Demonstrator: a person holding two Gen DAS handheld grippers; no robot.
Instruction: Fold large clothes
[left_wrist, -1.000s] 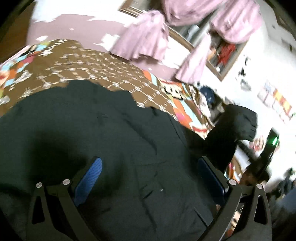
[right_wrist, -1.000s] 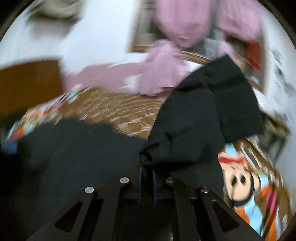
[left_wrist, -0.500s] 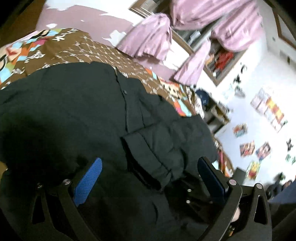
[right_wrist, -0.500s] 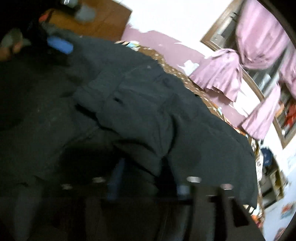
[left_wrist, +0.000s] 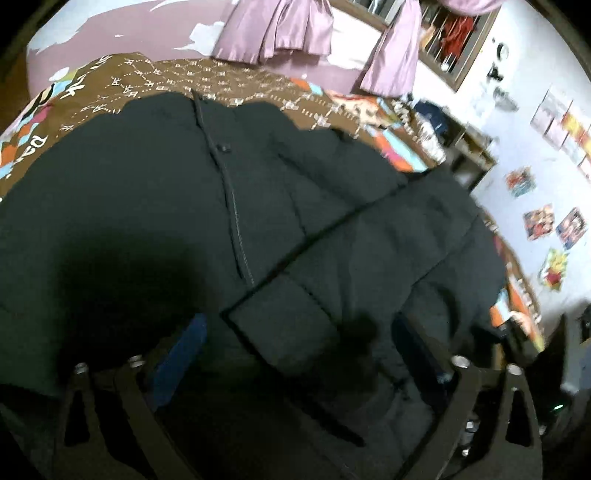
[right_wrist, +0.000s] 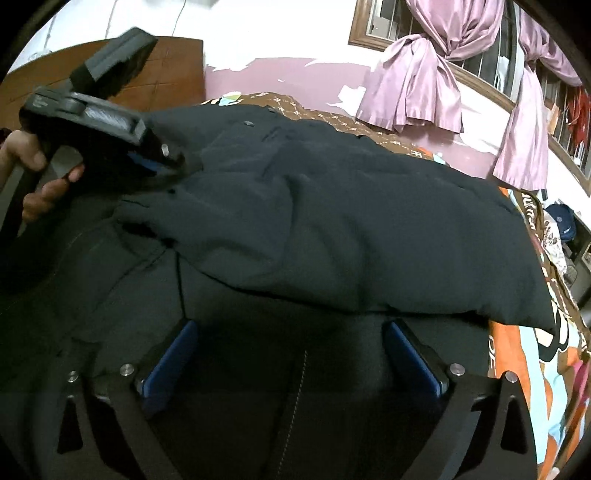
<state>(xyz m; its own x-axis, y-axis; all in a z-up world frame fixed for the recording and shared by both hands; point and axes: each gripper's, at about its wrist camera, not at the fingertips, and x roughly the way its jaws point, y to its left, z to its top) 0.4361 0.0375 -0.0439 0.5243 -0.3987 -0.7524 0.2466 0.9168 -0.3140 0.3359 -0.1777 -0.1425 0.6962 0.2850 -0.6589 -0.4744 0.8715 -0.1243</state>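
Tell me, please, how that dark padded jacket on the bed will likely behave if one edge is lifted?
The dark jacket will probably drape and sag: its folded-over sleeve lies in soft creases. Its puffy bulk suggests folds may spring back. It looks light for its size, though that is a guess.

My right claw (right_wrist: 291, 354) points downward, its jaws just sprung wide with nothing pinched; my left claw (left_wrist: 295, 350), gripped in my bare hand (right_wrist: 35, 173), has been narrowing, pads pressing nothing.
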